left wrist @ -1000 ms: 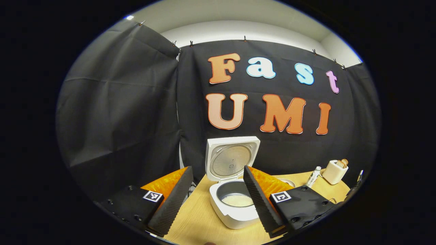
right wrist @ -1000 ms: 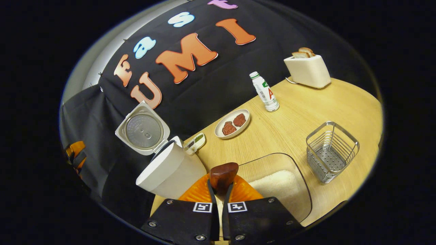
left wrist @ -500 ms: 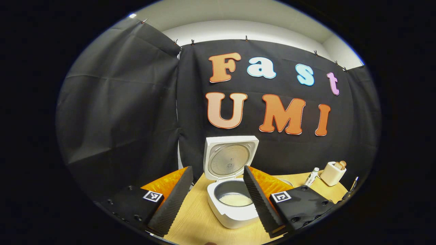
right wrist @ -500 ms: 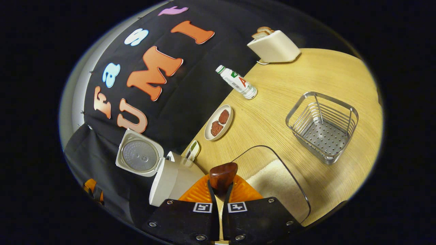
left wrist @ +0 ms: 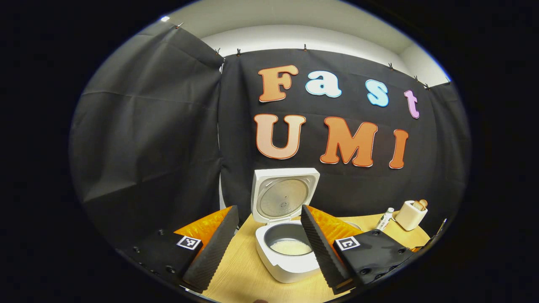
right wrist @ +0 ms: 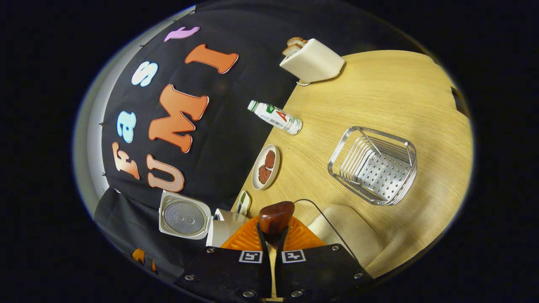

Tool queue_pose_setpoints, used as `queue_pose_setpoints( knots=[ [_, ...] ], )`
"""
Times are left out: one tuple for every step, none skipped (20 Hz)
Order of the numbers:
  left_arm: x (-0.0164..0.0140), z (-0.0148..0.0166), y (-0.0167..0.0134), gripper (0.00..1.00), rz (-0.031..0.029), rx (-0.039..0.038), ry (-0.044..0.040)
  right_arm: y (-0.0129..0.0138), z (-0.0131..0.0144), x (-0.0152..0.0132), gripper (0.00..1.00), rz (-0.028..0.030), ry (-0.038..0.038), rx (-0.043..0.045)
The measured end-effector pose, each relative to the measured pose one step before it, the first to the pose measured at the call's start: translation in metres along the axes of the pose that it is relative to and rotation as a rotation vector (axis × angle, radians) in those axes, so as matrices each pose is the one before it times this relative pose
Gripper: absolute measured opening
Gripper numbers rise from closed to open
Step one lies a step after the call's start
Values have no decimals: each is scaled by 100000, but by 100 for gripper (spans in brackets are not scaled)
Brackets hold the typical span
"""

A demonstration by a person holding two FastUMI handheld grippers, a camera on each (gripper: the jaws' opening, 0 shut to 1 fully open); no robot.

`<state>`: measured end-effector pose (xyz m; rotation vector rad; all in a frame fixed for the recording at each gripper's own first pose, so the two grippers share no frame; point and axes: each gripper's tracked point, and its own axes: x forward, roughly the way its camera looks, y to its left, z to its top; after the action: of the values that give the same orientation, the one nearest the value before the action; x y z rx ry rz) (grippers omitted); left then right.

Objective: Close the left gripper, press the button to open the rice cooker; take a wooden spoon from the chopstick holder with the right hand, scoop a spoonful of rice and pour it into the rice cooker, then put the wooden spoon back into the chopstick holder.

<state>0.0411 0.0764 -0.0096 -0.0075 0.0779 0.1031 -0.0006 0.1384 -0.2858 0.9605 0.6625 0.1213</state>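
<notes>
Both tongs are seen low in their own views. The left gripper (left wrist: 269,246) is spread wide with nothing between its fingers, and it is held in front of the rice cooker (left wrist: 288,256) at the bottom middle of the left gripper view. The cooker's lid (left wrist: 284,195) is stood up, and white rice is seen in the pot. So the button step looks done.

The right gripper (right wrist: 271,235) is squeezed on the wooden spoon (right wrist: 276,215) at the bottom middle of the right gripper view. Only the spoon's dark rounded end is seen above the fingers. No rice can be seen on it.

The chopstick holder (right wrist: 374,165), a wire basket, is seen right of the middle on the table (right wrist: 379,92), and nothing is stood in it. A clear tub of rice (right wrist: 349,229) is just beside the spoon, at the lower right.

The last step seems to be in hand: the spoon is likely to be put back. For that, the spoon must be carried over the basket, lowered inside, and only then let go.
</notes>
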Motion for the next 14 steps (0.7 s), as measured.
queue_pose_setpoints(
  knots=[
    [143, 44, -2, 100, 113, -178, -99, 432, 480, -288, 3, 396, -791, 858],
    [-84, 24, 94, 100, 25, -275, -115, 349, 369, -154, 2, 622, -635, 1179],
    [40, -123, -66, 100, -125, -339, 224, 481, 330, -290, 2, 466, -237, 1120],
    [129, -211, 61, 100, 59, -358, 223, 333, 164, -123, 2, 72, -53, 1450],
    [-5, -115, 75, 100, 33, -219, 331, 363, 60, -135, 2, 406, 309, 1536],
    [-8, -233, 124, 100, 207, -295, 370, 380, 139, -13, 2, 607, 58, 1819],
    [38, -14, 38, 100, 26, -458, 256, 451, -19, -97, 2, 575, -49, 1852],
    [61, -203, 50, 100, 128, -418, 368, 304, 26, 25, 2, 246, 56, 1620],
    [72, -93, 80, 100, 164, -281, 225, 403, -91, -98, 2, 209, 430, 1364],
    [24, -146, 126, 100, 98, -109, 185, 407, -102, 78, 2, 585, 654, 434],
    [-23, -16, 56, 100, -62, 72, 88, 595, -73, 4, 2, 506, 560, 66],
    [9, 30, 20, 100, -47, 106, -177, 475, -96, 195, 2, 557, 452, 53],
    [61, 44, 91, 100, -25, 106, -83, 545, 3, 96, 2, 649, 151, 580],
    [89, 23, 103, 100, -51, 6, -256, 630, -50, 223, 3, 857, 367, 795]
  ],
)
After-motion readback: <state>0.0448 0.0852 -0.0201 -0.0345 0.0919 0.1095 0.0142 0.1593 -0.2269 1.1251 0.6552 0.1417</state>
